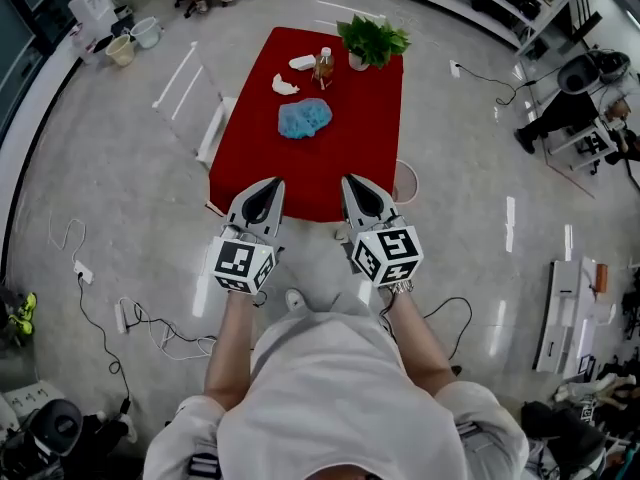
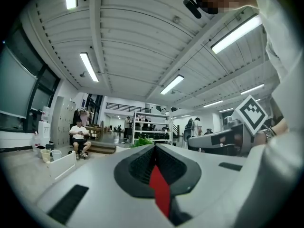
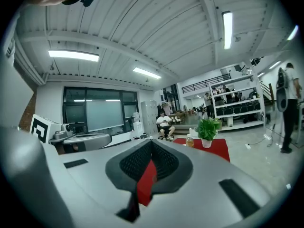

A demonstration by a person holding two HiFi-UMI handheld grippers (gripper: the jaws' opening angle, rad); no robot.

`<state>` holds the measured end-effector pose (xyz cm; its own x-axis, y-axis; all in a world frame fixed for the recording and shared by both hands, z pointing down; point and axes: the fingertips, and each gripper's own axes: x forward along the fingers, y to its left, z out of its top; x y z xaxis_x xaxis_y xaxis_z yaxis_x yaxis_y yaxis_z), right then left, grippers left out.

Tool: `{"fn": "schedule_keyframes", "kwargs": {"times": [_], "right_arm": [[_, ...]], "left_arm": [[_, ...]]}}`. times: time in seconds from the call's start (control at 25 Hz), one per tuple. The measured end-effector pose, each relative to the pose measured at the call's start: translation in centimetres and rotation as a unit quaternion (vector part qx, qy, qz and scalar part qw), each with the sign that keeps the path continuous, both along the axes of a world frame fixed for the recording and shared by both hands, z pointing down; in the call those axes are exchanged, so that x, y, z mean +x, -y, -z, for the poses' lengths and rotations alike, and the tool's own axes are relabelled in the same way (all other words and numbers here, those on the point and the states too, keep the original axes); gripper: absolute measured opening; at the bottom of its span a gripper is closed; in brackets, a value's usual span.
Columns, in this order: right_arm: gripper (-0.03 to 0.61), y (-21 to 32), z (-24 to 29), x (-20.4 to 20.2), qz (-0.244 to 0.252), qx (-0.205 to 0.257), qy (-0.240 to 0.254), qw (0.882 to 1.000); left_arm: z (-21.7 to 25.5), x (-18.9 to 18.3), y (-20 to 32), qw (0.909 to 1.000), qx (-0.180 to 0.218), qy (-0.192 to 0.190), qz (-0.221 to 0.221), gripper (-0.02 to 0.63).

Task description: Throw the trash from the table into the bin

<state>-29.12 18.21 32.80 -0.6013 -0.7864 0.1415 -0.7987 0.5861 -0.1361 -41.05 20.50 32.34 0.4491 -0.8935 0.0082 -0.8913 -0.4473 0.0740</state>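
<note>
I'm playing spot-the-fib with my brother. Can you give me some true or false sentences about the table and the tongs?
1. The table has a red cover. True.
2. The left tongs hold the blue crumpled thing. False: it lies on the table, and those tongs are shut and empty.
3. A potted plant stands at the table's far end. True.
4. The bottle lies on the floor. False: it stands upright on the table.
5. The right tongs are wide open. False: they are shut, with nothing between them.
</note>
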Motion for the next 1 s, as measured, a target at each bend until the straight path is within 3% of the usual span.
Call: {"fn": "schedule_keyframes", "kwargs": {"times": [0.44, 0.88, 1.0], "right_arm": [[0.009, 5.9, -2.7, -4.0, 0.003, -0.022, -0.019, 1.000], [0.012, 16.1, -11.5, -6.5, 0.049, -0.114, -0.077, 0.989], [0.072, 18.9, -14.2, -6.7, 0.068, -0.143, -0.096, 0.983]], "left_arm": [[-3.7, -6.0, 3.1, 0.9978, -0.044, -0.006, 0.049, 0.006], [-5.6, -5.6, 10.9, 0.9959, -0.070, 0.011, 0.057, 0.006], [-5.4, -5.2, 13.3, 0.9948, -0.074, 0.012, 0.069, 0.006]]}}
